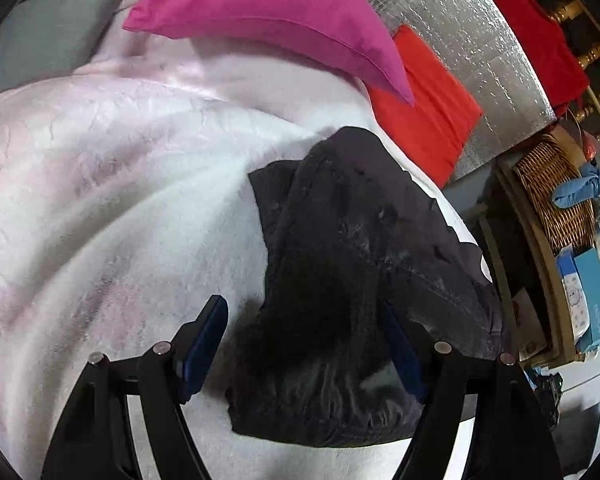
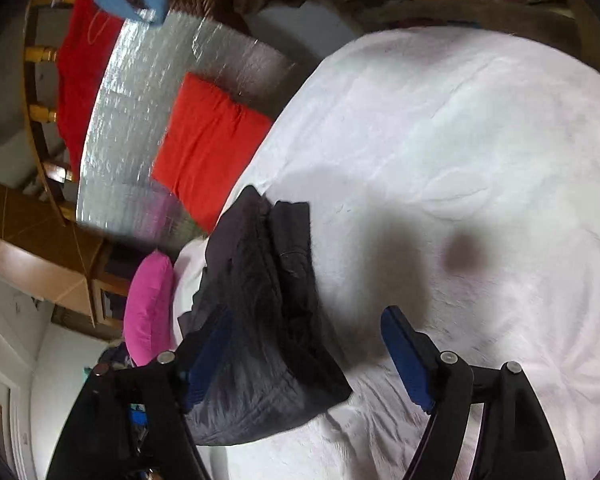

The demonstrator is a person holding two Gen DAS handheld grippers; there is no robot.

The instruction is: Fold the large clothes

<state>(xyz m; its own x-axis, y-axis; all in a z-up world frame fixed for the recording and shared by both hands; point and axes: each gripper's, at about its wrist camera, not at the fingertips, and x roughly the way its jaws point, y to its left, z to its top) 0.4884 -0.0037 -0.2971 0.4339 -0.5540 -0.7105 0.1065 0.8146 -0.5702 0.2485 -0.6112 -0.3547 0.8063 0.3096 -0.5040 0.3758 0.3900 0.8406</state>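
Note:
A dark grey-black garment (image 1: 340, 272) lies bunched and partly folded on the white fluffy bed cover (image 1: 100, 200). My left gripper (image 1: 304, 336) is open just above its near end, one blue-padded finger on each side, and holds nothing. In the right wrist view the same garment (image 2: 260, 320) lies at the left of the cover (image 2: 480, 160). My right gripper (image 2: 300, 348) is open; its left finger sits over the garment's edge and its right finger (image 2: 404, 356) is over bare cover.
A pink pillow (image 1: 268, 20) and a red cushion (image 1: 424, 108) lie at the bed's head by a silver foil panel (image 1: 472, 40). A wicker basket (image 1: 552, 184) and boxes stand on a shelf beside the bed. A red cloth (image 2: 80, 80) hangs on the wooden headboard.

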